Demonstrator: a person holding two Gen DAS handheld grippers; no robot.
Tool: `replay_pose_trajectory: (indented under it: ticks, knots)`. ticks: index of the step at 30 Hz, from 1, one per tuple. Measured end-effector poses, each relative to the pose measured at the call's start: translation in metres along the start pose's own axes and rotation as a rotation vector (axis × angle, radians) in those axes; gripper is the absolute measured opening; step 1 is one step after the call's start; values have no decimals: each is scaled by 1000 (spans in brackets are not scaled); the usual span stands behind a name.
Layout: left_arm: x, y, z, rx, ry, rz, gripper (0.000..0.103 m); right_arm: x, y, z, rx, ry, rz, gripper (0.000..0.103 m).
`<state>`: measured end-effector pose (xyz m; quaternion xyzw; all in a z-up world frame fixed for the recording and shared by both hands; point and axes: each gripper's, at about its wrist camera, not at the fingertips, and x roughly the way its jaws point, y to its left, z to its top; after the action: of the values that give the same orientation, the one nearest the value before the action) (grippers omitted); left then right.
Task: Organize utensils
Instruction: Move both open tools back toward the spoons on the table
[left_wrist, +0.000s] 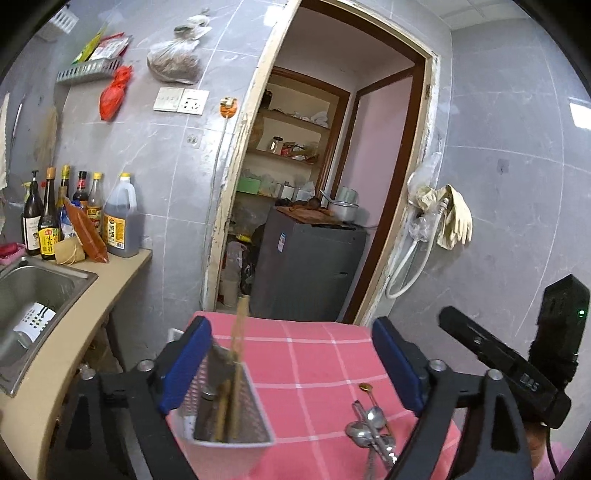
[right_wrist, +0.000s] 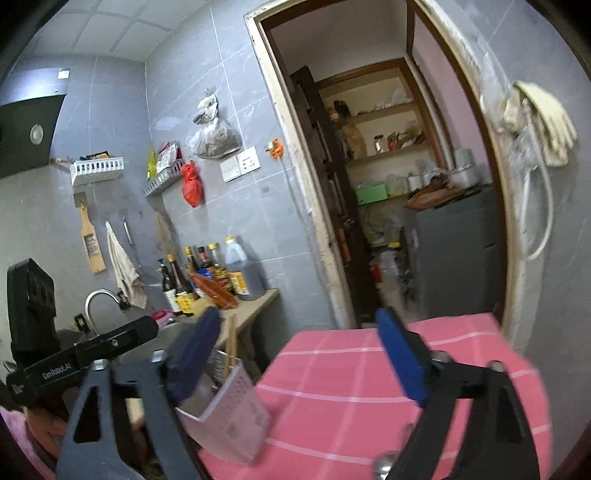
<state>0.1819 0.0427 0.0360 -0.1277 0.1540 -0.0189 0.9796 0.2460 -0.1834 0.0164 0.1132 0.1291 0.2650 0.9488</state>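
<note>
**Both grippers empty; spoons loose beside the holder**

Left gripper (left_wrist: 291, 363): jaws wide apart, nothing between the pads. Right gripper (right_wrist: 301, 356): likewise spread, empty.

Item 1, utensil holder (left_wrist: 225, 402): perforated metal, upright on the pink checked cloth (left_wrist: 317, 354), low and left in the left wrist view, just beside the left pad. Contents: chopsticks (left_wrist: 238, 332) standing on end, plus other handles too dim to name.

Item 2, metal spoons (left_wrist: 369, 424): loose cluster flat on the cloth, right of the holder and apart from it, long axes running roughly toward the camera. By my reading they lie nearer the right hand, though the right wrist view catches only a blurred glint at its lower edge.

Surroundings: sink (left_wrist: 33, 284) and sauce bottles (left_wrist: 74, 214) on the counter to the left, well apart. Nothing stands between spoons and holder.
</note>
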Motion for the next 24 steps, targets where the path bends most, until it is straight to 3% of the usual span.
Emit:
replay_pose_trajectory:
  ticks: [2,12,18,24]
  knots:
    - [-1,-14,-5,2,-6,11,98,-12,-7,6,-19,-4,-20,102]
    - [2,-65,-42,30,-5,41,102,-58,-65,2,-45,21,-110,102]
    - [16,-87,-69,74,73,33,102,-56,-102,-20,-16,87,-154,102]
    - [39,-97,-92,78,160,19,103,-48,-134,-48,26,176,-142,102]
